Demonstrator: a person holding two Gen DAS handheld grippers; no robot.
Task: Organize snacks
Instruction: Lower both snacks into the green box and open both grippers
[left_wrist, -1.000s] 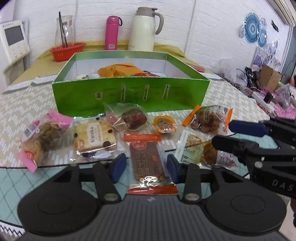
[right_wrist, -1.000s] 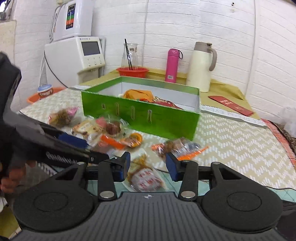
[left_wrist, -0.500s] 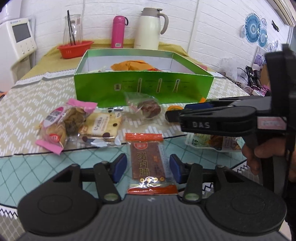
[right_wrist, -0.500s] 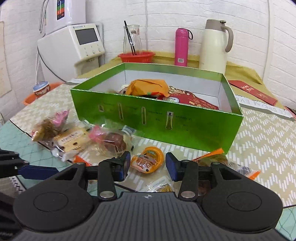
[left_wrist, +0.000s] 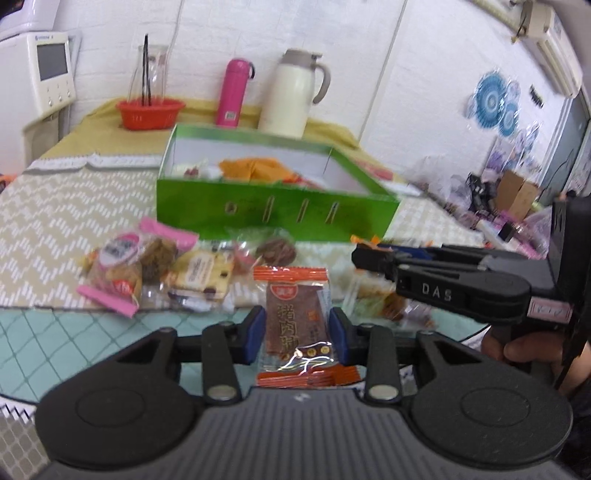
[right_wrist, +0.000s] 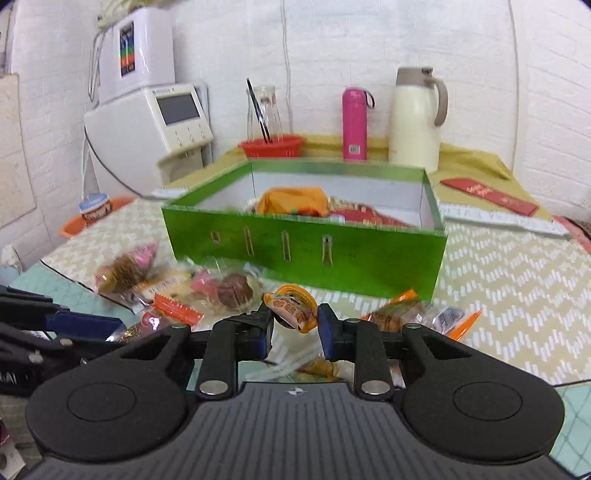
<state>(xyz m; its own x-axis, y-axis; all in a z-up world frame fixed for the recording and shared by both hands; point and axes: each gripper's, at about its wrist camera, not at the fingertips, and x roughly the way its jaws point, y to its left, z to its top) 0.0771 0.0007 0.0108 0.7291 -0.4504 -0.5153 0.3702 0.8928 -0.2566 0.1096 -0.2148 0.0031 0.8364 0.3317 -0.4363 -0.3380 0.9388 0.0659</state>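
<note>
White-painted brick walls (right_wrist: 369, 44). Table under beige zigzag-patterned cloth (right_wrist: 517, 288), mustard-yellow cloth (right_wrist: 476, 162) along the far edge. White water dispenser with grey screen (right_wrist: 155, 125) at left. Blue round paper wall decorations (left_wrist: 493, 101) and white air-conditioner unit (left_wrist: 554, 55) at right. Even, bright light.
</note>
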